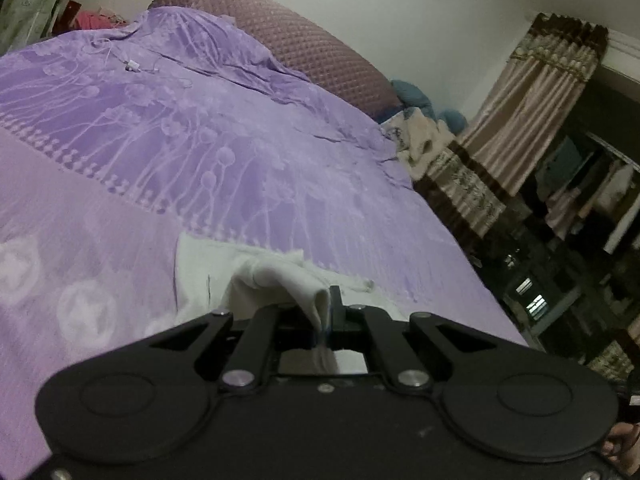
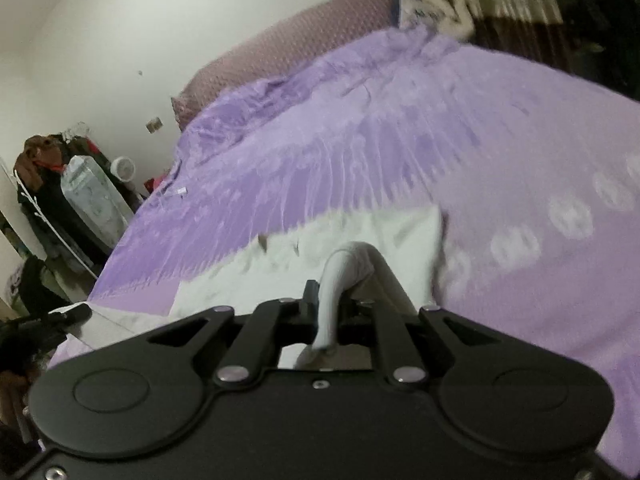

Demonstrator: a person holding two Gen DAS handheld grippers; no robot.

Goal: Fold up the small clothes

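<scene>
A small white garment (image 1: 208, 276) lies on the purple bedspread (image 1: 200, 152) near the bed's front edge. My left gripper (image 1: 324, 312) is shut on a bunched edge of the white garment, which is lifted into a fold between the fingers. In the right wrist view the same white garment (image 2: 360, 236) spreads flat ahead. My right gripper (image 2: 326, 304) is shut on another edge of it, pulled up into a narrow ridge. The left gripper's tip (image 2: 68, 314) shows at the lower left of the right view.
The purple bedspread (image 2: 400, 140) covers a wide bed with a mauve quilted headboard (image 1: 304, 40). A white cable with a small plug (image 1: 132, 66) lies far up the bed. Curtains (image 1: 532, 92) and dark shelves (image 1: 580, 240) stand right of the bed. A clothes rack (image 2: 60, 184) stands at its left.
</scene>
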